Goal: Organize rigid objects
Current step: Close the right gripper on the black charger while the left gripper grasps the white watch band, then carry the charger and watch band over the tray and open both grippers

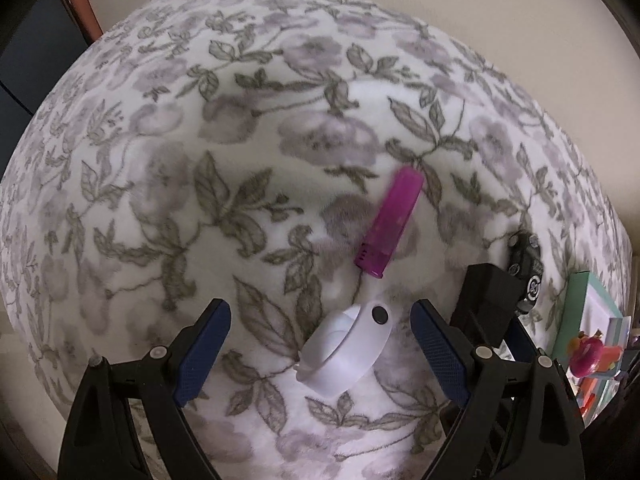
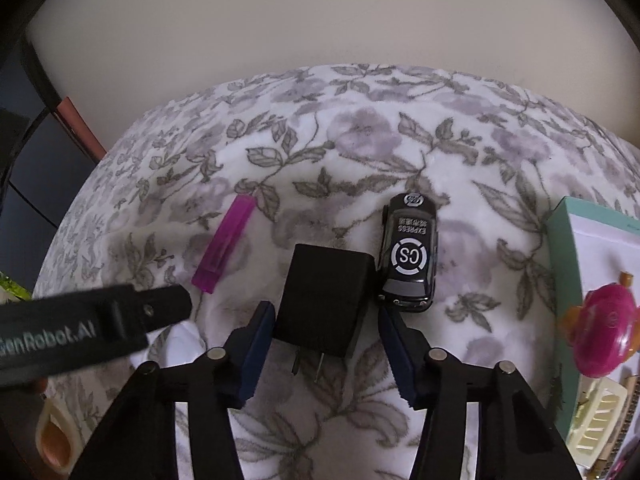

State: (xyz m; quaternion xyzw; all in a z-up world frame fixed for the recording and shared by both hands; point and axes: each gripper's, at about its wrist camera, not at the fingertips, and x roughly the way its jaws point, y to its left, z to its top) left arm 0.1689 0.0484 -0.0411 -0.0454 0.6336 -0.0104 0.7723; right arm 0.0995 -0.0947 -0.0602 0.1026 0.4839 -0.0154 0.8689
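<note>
Black charger (image 2: 324, 300), prongs toward camera, seemingly untouched between right fingers (image 2: 256, 344).

1. The black charger (image 2: 324, 300) is a boxy plug adapter lying flat on the floral blanket, its two metal prongs pointing toward the camera.
2. The toy car (image 2: 410, 254) is glossy black with a white "CS" roundel and "EXPRESS" lettering on its roof. It sits on its wheels just beside the charger's right edge.
3. The purple cap (image 1: 390, 224) is a translucent magenta sleeve, long and flat, lying at a slant to the charger's left.
4. The white handle (image 1: 346, 350) is a rounded white loop with a dark round button, lying just below the purple cap's lower end.
</note>
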